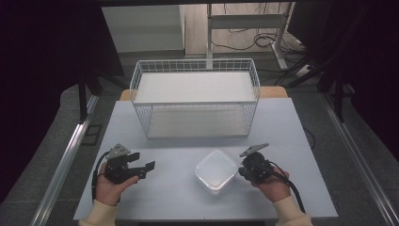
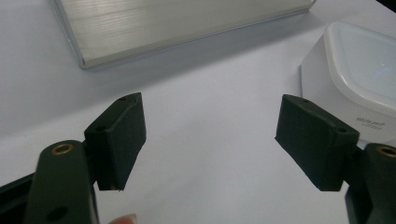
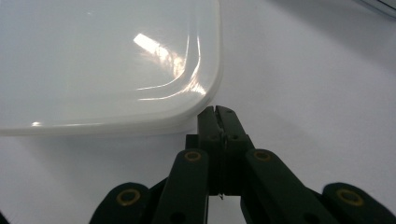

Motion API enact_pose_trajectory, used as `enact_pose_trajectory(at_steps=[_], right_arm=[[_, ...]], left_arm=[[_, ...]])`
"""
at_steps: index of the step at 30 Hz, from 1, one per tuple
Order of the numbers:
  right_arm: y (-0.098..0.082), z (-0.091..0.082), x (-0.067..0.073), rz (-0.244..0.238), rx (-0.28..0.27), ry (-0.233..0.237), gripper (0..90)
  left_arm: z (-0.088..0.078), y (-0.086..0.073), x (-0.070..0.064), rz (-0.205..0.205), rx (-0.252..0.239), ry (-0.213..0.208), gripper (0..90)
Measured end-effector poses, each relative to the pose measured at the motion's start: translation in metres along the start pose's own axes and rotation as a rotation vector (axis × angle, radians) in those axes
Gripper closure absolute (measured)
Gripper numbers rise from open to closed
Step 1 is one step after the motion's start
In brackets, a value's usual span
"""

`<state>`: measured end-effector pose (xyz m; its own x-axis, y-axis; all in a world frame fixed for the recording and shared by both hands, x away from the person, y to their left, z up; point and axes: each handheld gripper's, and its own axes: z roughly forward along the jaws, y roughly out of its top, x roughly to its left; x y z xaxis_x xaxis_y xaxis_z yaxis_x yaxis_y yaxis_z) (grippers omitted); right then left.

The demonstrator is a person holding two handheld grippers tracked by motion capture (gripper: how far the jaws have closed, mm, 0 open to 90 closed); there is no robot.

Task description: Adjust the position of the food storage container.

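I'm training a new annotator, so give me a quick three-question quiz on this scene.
1. True or false: the left gripper has its jaws wide apart with nothing between them.
2. Which gripper has its tips at the edge of the lidded white box? A) left B) right C) both
3. What stands at the far side of the table, and is anything in it?

Key
1. True.
2. B; its jaws are shut, tips at the box's lid rim, though contact cannot be told.
3. A white wire basket, with nothing inside.
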<state>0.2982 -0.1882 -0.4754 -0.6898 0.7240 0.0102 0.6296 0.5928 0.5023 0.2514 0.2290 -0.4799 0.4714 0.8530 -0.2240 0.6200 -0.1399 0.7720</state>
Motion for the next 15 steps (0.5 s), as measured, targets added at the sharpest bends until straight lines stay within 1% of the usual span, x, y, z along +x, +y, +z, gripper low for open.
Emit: enact_pose_trajectory(at_steps=[5,7,8,10,15], right_arm=[[0.0027,0.0014,-0.0022,0.012,-0.006,-0.003,89.6],[0.0042,0.0020,-0.0024,0.019,-0.009,-0.003,89.6],[0.0050,0.0038,-0.0026,0.020,-0.008,-0.001,89.6],[0.0055,0.0049,-0.0025,0.020,-0.007,-0.003,89.6],[0.0092,0.0090,-0.0001,0.020,-0.005,0.002,89.6]], left_arm=[[0.0004,-0.0003,-0.0003,0.000,-0.001,0.003,23.8],[0.0001,0.0000,-0.0017,0.008,-0.008,0.007,24.2],[0.0002,0.0004,-0.0029,0.020,-0.011,0.005,24.2],[0.0005,0.0005,-0.0033,0.023,-0.010,0.005,24.2],[0.0025,-0.0006,-0.0021,0.014,0.001,0.006,24.2]])
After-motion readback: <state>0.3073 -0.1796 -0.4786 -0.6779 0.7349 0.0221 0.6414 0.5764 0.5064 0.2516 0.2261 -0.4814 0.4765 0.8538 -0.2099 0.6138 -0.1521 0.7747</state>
